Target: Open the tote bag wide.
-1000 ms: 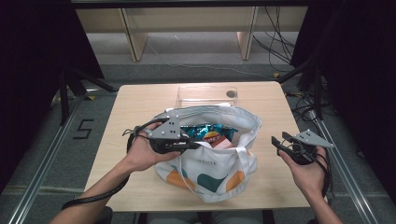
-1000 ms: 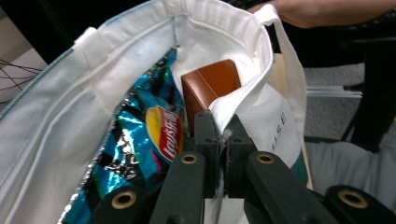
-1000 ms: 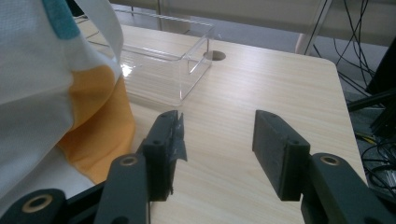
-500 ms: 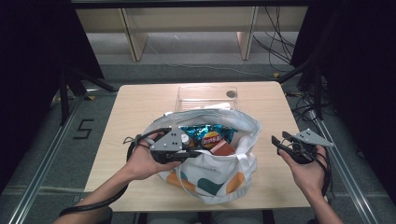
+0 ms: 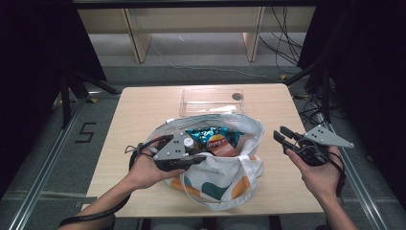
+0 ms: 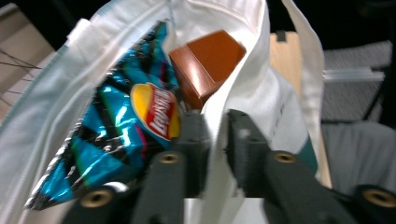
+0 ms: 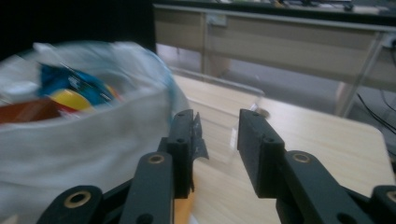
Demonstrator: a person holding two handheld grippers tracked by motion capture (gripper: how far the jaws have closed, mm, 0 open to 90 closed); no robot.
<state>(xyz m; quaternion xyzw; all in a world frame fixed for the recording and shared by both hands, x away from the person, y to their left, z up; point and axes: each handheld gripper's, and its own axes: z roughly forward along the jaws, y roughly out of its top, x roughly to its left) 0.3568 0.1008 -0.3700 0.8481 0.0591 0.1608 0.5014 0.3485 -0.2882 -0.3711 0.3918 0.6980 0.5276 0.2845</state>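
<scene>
Tote bag [image 5: 225,177]: white cloth with teal and orange patches, slumped on the near middle of the tabletop [image 5: 139,110], mouth gaping upward.

Inside the tote bag: a blue crisp packet [image 5: 213,136] with a yellow-and-red logo, leaning against the far-left wall. Just beside it, toward the bag's near right, a brown box [image 5: 224,149], one corner poking up.

Left tool [image 5: 201,160]: sits at the tote bag's near-left rim, gripped in the left hand [image 5: 143,167], and points across the mouth. Jaws have just been opening. In the left gripper view they straddle the tote bag's cloth edge [image 6: 214,126], one jaw inside by the crisp packet [image 6: 121,135] and one outside. A gap shows on either side of the cloth, so parted and not clamped. Brown box [image 6: 210,65] just beyond the jaw tips.

Right tool [image 5: 280,134]: held up off the tabletop, clear of the tote bag's right side, touching nothing. Jaws have just been closing, yet stand apart [image 7: 215,123] with nothing between them.

Beyond the tote bag's far rim: a clear tray [image 5: 210,98], flat on the tabletop.
</scene>
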